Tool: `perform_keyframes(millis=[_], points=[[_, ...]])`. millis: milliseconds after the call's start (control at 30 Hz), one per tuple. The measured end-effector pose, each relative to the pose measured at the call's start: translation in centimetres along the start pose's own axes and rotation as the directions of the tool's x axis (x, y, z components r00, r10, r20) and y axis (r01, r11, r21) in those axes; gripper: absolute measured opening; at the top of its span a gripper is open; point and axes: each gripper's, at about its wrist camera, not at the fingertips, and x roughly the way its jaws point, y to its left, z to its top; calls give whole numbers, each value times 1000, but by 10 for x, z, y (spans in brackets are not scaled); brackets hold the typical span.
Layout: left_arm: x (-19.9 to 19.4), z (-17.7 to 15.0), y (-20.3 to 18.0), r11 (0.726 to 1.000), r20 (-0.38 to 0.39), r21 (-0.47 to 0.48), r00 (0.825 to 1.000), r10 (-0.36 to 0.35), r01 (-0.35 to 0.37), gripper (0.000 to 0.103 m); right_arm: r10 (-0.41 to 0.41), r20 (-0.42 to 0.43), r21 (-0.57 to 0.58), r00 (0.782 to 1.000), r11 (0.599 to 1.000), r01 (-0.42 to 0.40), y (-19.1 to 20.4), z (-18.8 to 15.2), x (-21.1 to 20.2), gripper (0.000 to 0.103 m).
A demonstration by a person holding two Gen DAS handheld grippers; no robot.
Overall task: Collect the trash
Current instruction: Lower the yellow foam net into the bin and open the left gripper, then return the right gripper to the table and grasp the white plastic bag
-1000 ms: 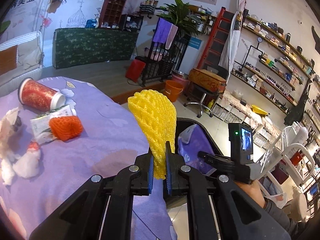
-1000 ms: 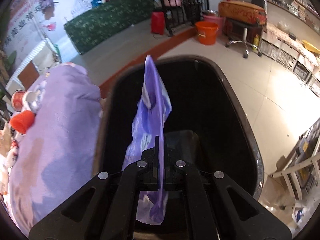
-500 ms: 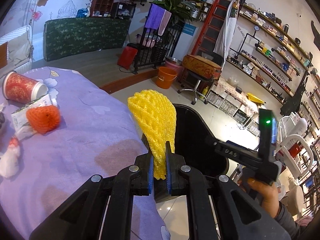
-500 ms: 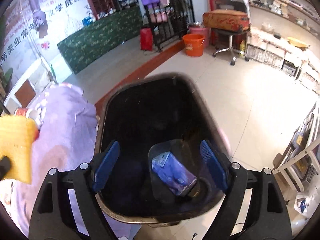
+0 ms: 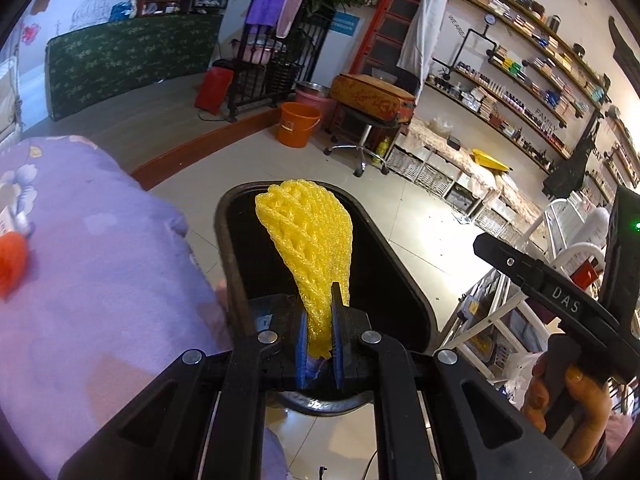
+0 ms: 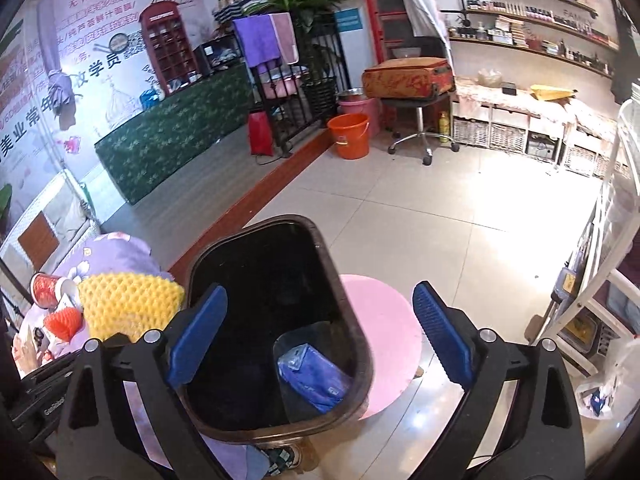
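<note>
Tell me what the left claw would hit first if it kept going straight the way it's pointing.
Probably the black trash bin: the left claw, shut on the yellow foam net, points down into its open mouth. Depth is hard to judge.

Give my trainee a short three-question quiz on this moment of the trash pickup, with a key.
1. True or false: the left gripper is shut on the yellow foam fruit net.
2. What lies at the bottom of the black oval plastic trash bin?
A. a blue plastic wrapper
B. an orange foam net
C. a red paper cup
3. Fill in: between the pads of the right gripper there is ____.

Key
1. True; the net stands up from the closed pads, over the bin.
2. A; the blue plastic wrapper lies inside. The orange foam net and red paper cup are on the purple floral tablecloth.
3. Nothing; its jaws are opening, empty.
</note>
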Motion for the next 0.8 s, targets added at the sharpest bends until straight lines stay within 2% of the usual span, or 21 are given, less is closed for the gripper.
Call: perform_keyframes(millis=[267, 300, 333, 367, 400, 433, 467, 533, 600, 667, 800], points=[[21, -2, -16, 997, -83, 78, 997, 3, 3, 12, -16, -26, 46, 1000, 999, 17, -17, -1, 9, 93], [22, -3, -18, 996, -86, 87, 996, 4, 4, 19, -16, -28, 48, 999, 999, 18, -17, -2, 10, 93], [22, -5, -19, 995, -84, 100, 996, 11, -3, 38, -19, -29, 49, 999, 999, 20, -17, -2, 10, 94], [21, -6, -19, 994, -75, 111, 997, 22, -14, 52, -21, -28, 49, 999, 999, 22, -18, -2, 10, 94], [20, -7, -20, 993, -59, 115, 998, 24, -17, 71, -22, -27, 49, 999, 998, 24, -18, -2, 11, 95], [15, -8, -19, 993, -37, 116, 999, 16, -11, 78, -24, -24, 51, 999, 998, 25, -18, -2, 11, 95], [14, -7, -19, 993, -27, 119, 1000, 4, -1, 81, -26, -23, 52, 999, 998, 27, -19, -2, 11, 96], [9, -7, -19, 992, -21, 127, 1000, -7, 9, 92, -27, -26, 57, 999, 998, 28, -20, -1, 12, 96], [3, -8, -19, 991, 3, 133, 1000, -16, 15, 96, -21, -28, 61, 999, 998, 23, -19, -1, 13, 96], [-1, -8, -21, 989, 18, 144, 1000, -21, 18, 97, -19, -30, 56, 999, 998, 21, -17, -1, 14, 96], [-10, -10, -22, 988, 37, 152, 999, 12, -18, 97, -4, -31, 39, 1000, 999, 5, -9, -2, 14, 96]])
